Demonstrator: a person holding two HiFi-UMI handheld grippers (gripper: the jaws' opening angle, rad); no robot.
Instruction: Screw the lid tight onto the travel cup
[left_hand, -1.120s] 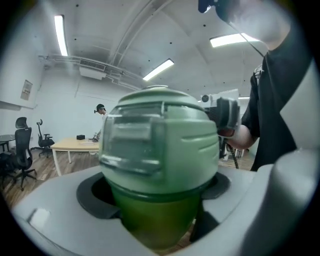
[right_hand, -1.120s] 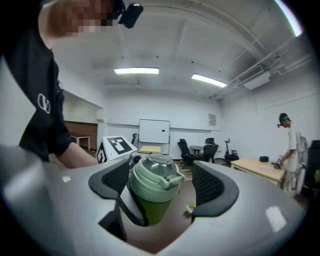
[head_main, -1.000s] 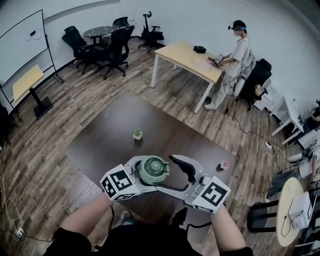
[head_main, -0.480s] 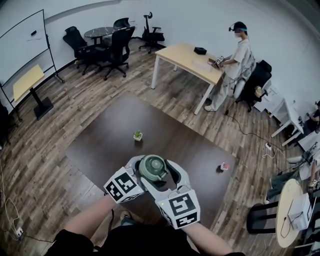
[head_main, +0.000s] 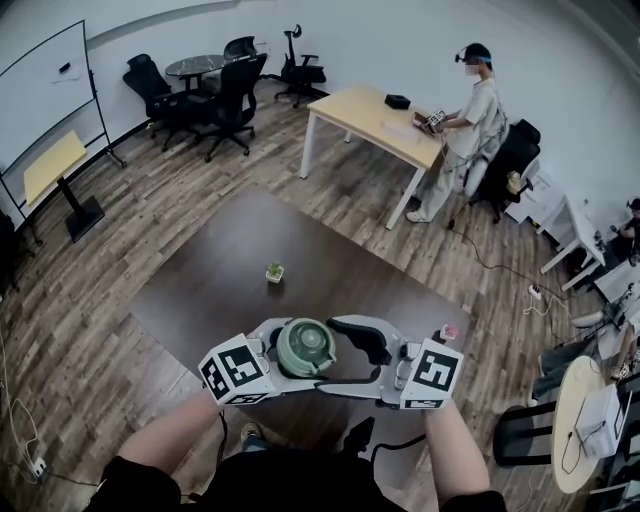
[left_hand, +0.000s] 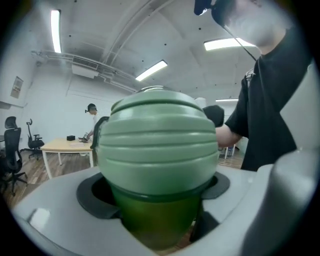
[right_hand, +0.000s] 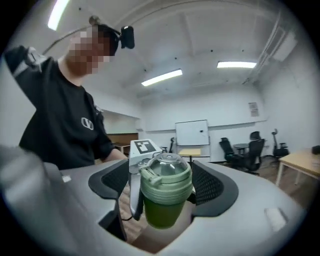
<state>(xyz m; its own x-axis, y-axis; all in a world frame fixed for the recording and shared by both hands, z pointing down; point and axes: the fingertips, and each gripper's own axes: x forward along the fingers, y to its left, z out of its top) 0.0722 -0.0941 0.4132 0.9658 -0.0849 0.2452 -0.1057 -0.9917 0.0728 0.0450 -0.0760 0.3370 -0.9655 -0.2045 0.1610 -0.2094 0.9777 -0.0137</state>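
While the left gripper (head_main: 286, 351) clamps the green travel cup (head_main: 304, 347) by its body over the dark table (head_main: 220, 270), lid (left_hand: 157, 135) on top, the right gripper (head_main: 340, 352) stands released, its jaws just having opened slightly, flanking the lid without gripping

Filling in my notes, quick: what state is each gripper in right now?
Left gripper: shut on the travel cup, around its green body.
Right gripper: open, jaws just eased wider; the lid sits between them, not gripped.
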